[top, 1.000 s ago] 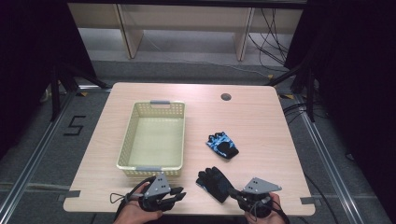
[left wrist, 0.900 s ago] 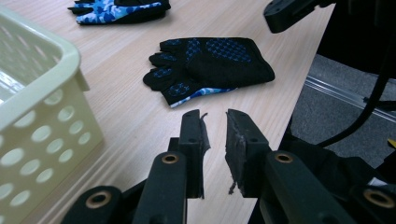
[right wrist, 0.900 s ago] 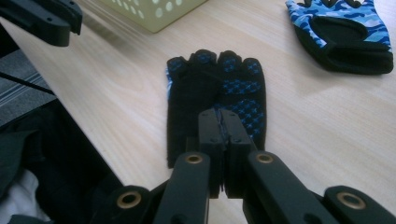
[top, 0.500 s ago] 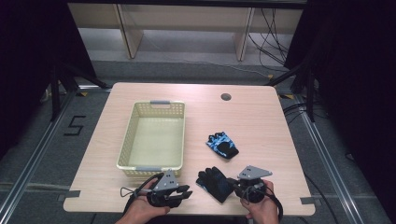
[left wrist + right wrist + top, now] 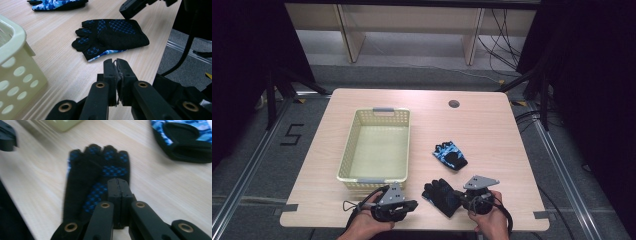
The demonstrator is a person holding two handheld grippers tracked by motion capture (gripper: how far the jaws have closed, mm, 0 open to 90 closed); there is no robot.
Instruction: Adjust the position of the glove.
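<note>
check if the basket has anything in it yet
Empty: the high view shows the basket with a bare bottom, and both gloves, one and the other, on the table.

Legible markings: one. A dark numeral "5" (image 5: 292,135) is marked on the grey floor (image 5: 257,150), seen in the high view to the left of the table, well apart from the left gripper (image 5: 412,204) and further from the person than it. No print, brand or label can be read on the gloves, the basket or the grippers in either gripper view.
</note>
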